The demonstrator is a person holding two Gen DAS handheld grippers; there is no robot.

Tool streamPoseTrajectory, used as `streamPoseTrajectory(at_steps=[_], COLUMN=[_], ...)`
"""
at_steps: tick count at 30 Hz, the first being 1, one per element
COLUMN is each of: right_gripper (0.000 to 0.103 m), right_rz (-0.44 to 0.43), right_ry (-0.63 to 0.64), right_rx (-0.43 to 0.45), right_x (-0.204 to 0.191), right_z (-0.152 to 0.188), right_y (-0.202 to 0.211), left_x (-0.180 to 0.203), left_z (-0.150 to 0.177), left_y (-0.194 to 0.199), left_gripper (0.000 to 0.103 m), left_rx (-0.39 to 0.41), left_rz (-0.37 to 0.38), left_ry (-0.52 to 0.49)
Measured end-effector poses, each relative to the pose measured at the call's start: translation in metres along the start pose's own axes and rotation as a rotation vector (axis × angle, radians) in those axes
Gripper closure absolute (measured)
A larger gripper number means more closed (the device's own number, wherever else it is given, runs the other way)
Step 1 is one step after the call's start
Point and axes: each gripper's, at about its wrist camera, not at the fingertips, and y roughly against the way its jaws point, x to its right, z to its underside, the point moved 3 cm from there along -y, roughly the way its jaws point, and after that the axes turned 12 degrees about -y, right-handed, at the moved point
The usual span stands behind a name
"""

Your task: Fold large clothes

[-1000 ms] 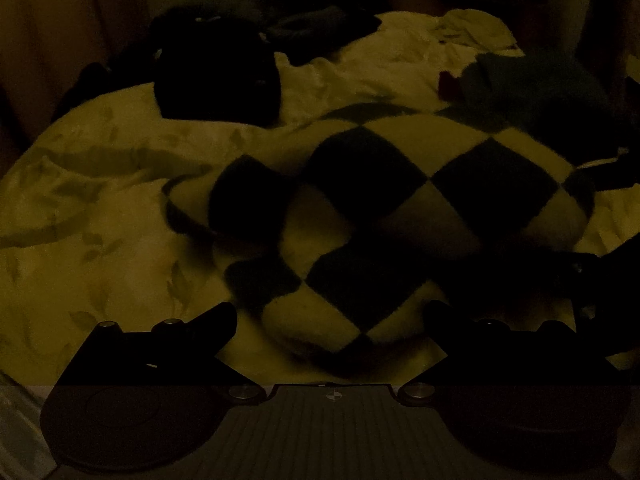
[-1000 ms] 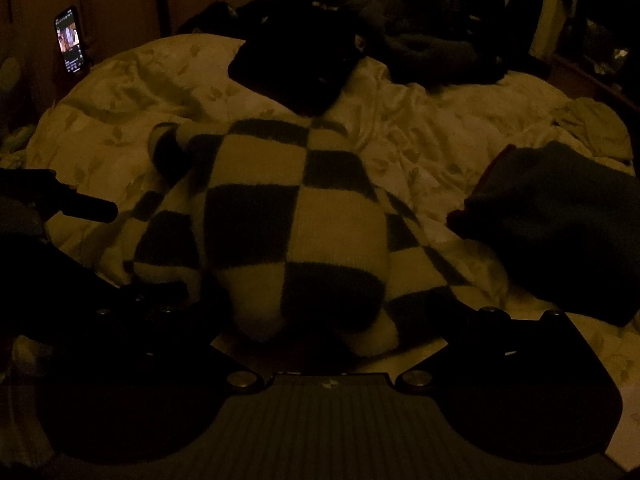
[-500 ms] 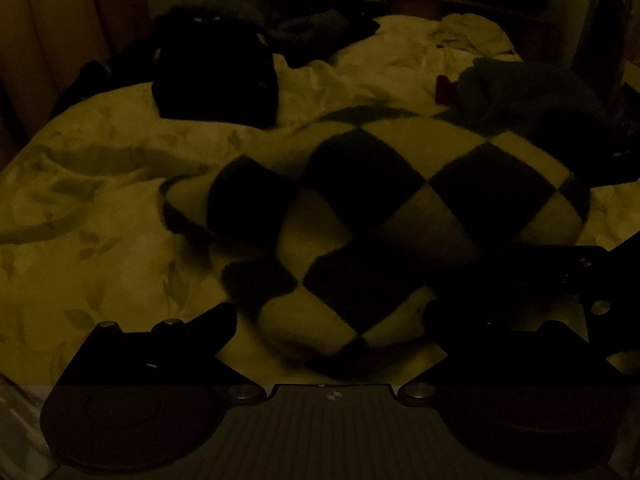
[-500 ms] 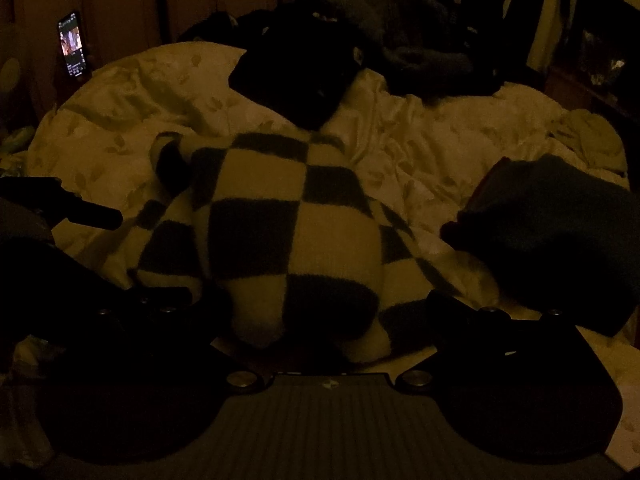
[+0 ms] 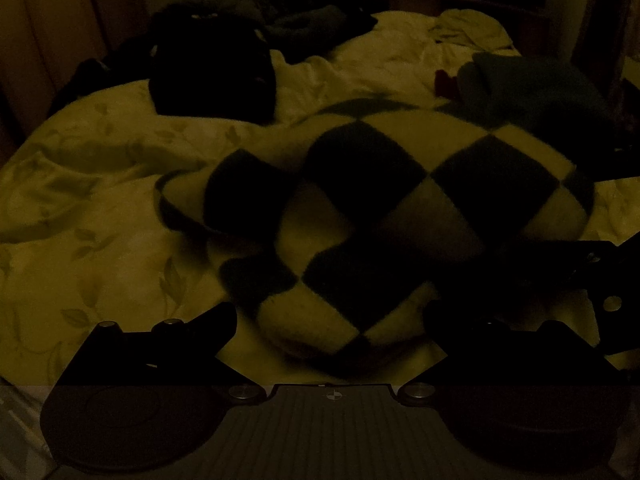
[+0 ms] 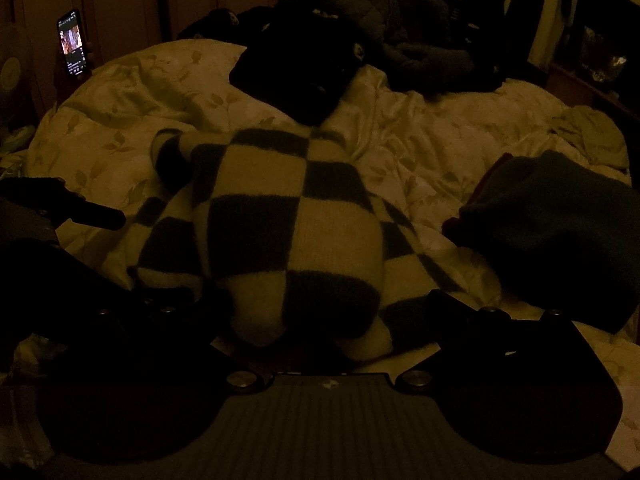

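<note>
A black-and-white checkered sweater (image 5: 372, 216) lies bunched in a rounded heap on the pale leaf-print bedspread (image 5: 88, 208); it also shows in the right wrist view (image 6: 288, 232). My left gripper (image 5: 332, 320) is open, its fingers wide apart, just short of the heap's near edge. My right gripper (image 6: 328, 312) is open, its fingers on either side of the heap's near end. The right gripper's body shows at the right edge of the left wrist view (image 5: 600, 280), and the left gripper shows at the left of the right wrist view (image 6: 80, 212).
A black garment (image 6: 296, 72) lies beyond the sweater. A dark folded garment (image 6: 560, 232) lies to its right. More dark clothes (image 6: 420, 40) are heaped at the back. A lit phone (image 6: 73, 42) stands against the wall at left. The room is dim.
Both views have drawn slightly closer to the sweater. The right gripper's body has come further into the left wrist view. Both grippers stay open.
</note>
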Motion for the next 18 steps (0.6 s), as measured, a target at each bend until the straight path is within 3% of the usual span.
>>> streamPoseTrajectory(at_steps=[9, 13, 14, 18], right_gripper=[0.001, 0.001, 0.001, 0.001], right_rz=[-0.012, -0.027, -0.035, -0.113], right_ry=[-0.008, -0.011, -0.013, 0.0], right_rx=[0.013, 0.107, 0.15, 0.347], right_x=[0.0, -0.001, -0.002, -0.012], right_z=[0.0, -0.005, -0.007, -0.015], right_y=[0.001, 0.011, 0.016, 0.039], left_x=[-0.017, -0.05, -0.062, -0.115], left_z=[0.002, 0.006, 0.009, 0.028], left_y=[-0.002, 0.004, 0.007, 0.019], left_gripper=[0.0, 0.0, 0.0, 0.0], left_rx=[0.021, 0.075, 0.097, 0.146], left_rz=[0.016, 0.013, -0.001, -0.195], left_ry=[0.04, 0.143, 0.184, 0.356])
